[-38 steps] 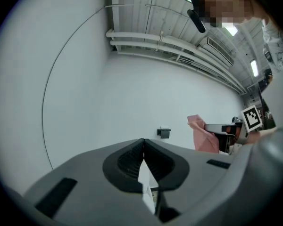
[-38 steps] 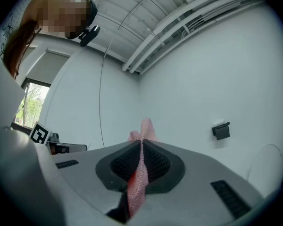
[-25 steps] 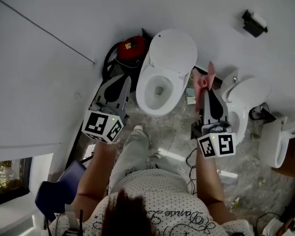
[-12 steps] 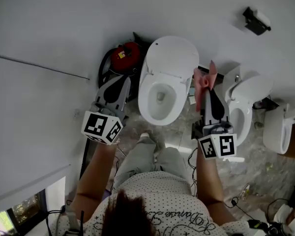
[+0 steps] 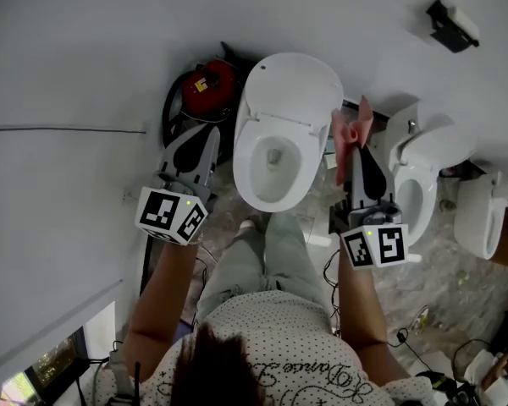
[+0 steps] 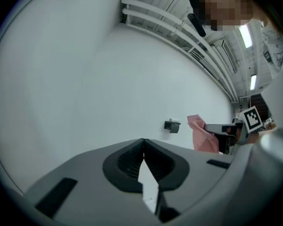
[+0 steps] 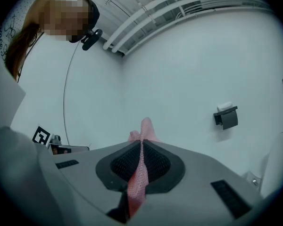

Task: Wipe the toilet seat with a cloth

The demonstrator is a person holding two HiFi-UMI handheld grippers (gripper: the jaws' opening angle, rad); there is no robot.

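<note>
The person has stepped closer: the toilet seat point(image 5: 247, 176) now lies between the closed, empty left gripper point(image 5: 210, 135) and the right gripper point(image 5: 358, 153), which pinches the pink cloth point(image 5: 349, 138); wiping can start.

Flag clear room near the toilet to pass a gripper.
Clear: over the white toilet bowl, between left gripper and right gripper with pink cloth. Crowded: red canister and hose by the left gripper; clutter in the gap toward the second white toilet.

Head view looks steeply down on the toilet point(image 5: 292, 87); both gripper views face the paper holder point(image 6: 171, 125).
</note>
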